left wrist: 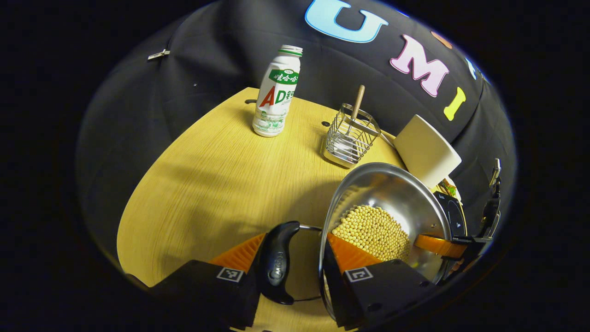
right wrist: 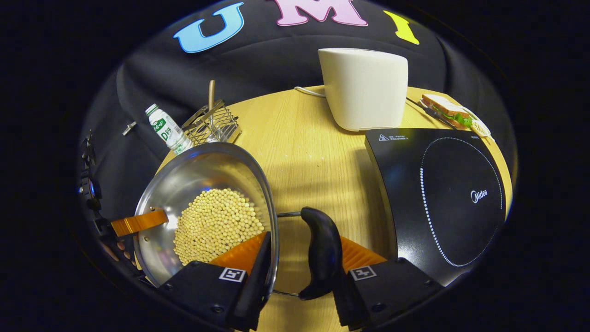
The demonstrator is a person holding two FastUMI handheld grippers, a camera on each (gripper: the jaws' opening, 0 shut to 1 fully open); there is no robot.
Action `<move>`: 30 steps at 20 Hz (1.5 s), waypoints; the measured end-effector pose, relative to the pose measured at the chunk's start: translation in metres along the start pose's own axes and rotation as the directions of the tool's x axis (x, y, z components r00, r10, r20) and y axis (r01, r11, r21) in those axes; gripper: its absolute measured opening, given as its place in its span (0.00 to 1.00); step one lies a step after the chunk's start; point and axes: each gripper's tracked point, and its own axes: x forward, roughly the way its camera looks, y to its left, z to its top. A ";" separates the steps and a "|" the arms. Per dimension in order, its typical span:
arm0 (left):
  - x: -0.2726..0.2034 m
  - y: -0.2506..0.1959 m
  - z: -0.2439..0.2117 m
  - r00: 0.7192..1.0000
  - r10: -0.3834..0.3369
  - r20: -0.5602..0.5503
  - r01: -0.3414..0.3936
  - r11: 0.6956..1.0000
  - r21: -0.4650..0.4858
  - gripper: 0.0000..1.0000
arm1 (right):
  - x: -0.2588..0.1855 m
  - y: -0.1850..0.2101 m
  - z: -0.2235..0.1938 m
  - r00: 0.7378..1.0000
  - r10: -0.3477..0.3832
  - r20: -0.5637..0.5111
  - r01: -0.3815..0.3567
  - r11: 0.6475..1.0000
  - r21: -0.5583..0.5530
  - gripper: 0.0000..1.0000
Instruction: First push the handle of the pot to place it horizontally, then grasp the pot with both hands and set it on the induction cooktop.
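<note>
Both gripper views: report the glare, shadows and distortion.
Left gripper view: bright sheen inside the pot, broad soft shadow across the table, fisheye bends the bottle. Right gripper view: glare on the cooktop, table edge curved, sharp focus.

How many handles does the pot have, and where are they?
2: one black handle between the left gripper fingers, the other handle between the right gripper fingers, on opposite sides of the pot.

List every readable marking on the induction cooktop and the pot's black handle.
"Midea": on the black glass induction cooktop.
Small print beside the cooktop's warning triangle: too small to read.
Embossed mark on the black plastic pot handle: too blurred to read.
</note>
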 end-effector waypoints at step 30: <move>-0.077 -0.107 0.014 0.995 -0.001 0.096 0.000 1.000 0.015 0.57 | -0.098 -0.059 0.060 0.992 0.072 0.105 -0.075 0.997 0.030 0.58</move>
